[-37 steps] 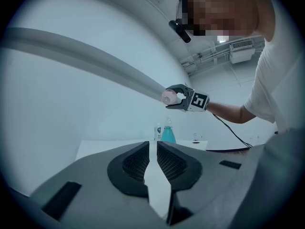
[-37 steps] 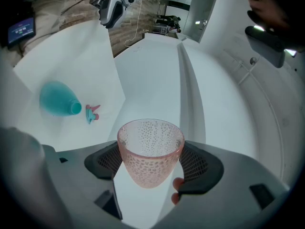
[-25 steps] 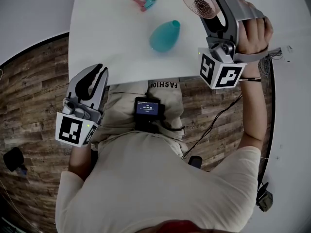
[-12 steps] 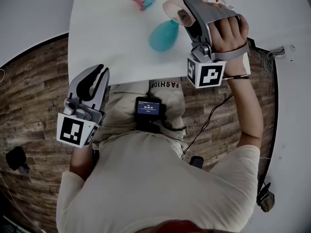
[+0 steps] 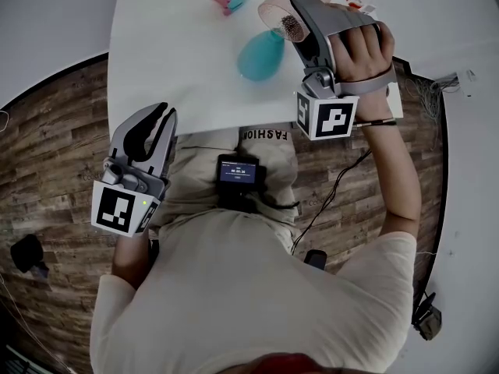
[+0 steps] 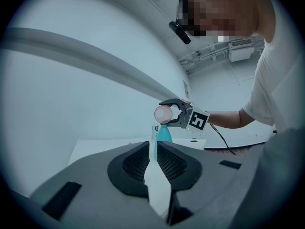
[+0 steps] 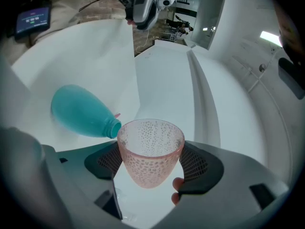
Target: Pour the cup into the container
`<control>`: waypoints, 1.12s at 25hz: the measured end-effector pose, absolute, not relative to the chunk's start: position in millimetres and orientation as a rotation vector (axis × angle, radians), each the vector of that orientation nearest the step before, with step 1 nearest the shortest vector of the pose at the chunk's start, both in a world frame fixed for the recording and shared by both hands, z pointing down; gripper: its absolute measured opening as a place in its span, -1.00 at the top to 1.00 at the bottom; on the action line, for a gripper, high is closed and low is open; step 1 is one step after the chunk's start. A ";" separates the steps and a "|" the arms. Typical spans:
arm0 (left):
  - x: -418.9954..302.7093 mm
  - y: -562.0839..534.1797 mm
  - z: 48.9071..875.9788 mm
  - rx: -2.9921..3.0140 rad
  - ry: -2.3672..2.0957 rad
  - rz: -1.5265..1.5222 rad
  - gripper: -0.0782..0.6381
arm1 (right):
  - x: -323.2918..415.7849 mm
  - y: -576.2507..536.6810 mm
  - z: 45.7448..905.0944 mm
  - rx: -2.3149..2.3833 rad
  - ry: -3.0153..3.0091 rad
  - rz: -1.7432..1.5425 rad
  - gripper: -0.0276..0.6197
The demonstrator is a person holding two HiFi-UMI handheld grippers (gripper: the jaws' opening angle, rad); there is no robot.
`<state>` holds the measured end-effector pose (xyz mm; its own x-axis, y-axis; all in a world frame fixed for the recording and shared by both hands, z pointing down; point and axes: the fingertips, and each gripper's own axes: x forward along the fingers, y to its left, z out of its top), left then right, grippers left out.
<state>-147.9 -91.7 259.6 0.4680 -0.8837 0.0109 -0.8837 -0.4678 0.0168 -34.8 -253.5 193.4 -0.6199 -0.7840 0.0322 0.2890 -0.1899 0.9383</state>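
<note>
**Right gripper** [image 5: 290, 15] – jaws clamped on the pink cup [image 5: 271, 5], one ribbed pad on each side of its lower body. In the right gripper view the gripper [image 7: 153, 165] has the cup [image 7: 150, 149] square between the pads. The cup is translucent and dotted all over, with its round rim facing away from the camera. The person's right hand [image 5: 365, 47] wraps the handle, and the marker cube sits below the hand.

**Cup, position** – held in the air above the white table [image 5: 168, 68] and tipped over. Its rim is just beside the open neck of the teal container [image 7: 80, 117]. I cannot tell whether rim and neck touch.

**Container** – a teal bottle [image 5: 259, 55], wide in the body and narrow at the neck, with no cap on. It stands on the table near the front edge. From the left gripper view it [image 6: 164, 134] stands upright directly under the cup [image 6: 162, 114], with the right gripper [image 6: 175, 114] reaching in from the right.

**Left gripper** [image 5: 153, 121] – held low off the table's near edge, over the wooden floor [image 5: 47, 139]. In its own view the jaws [image 6: 153, 159] are drawn together to a thin slit, and nothing is between them.

**Other items**
- A small pink-and-teal object [image 5: 228, 0] lies on the far part of the table, well apart from the container.
- A dark device with a lit screen [image 5: 237, 171] sits on the person's front.
- A cable [image 5: 343, 187] trails down from the right arm.
</note>
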 end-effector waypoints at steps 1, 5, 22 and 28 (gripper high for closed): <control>-148.1 -91.5 259.4 2.674 -1.611 0.002 0.62 | -34.9 -254.0 195.0 0.607 -1.338 -1.884 -0.24; -148.7 -90.7 259.4 2.672 -1.614 0.006 0.62 | -32.3 -256.0 198.2 0.624 -1.370 -1.851 -0.24; -143.2 -90.5 256.5 2.690 -1.603 0.017 0.62 | -15.9 -273.8 199.1 0.752 -1.459 -1.731 -0.24; -141.2 -90.6 256.0 2.691 -1.600 0.020 0.62 | -9.3 -274.2 194.3 0.779 -1.478 -1.704 -0.24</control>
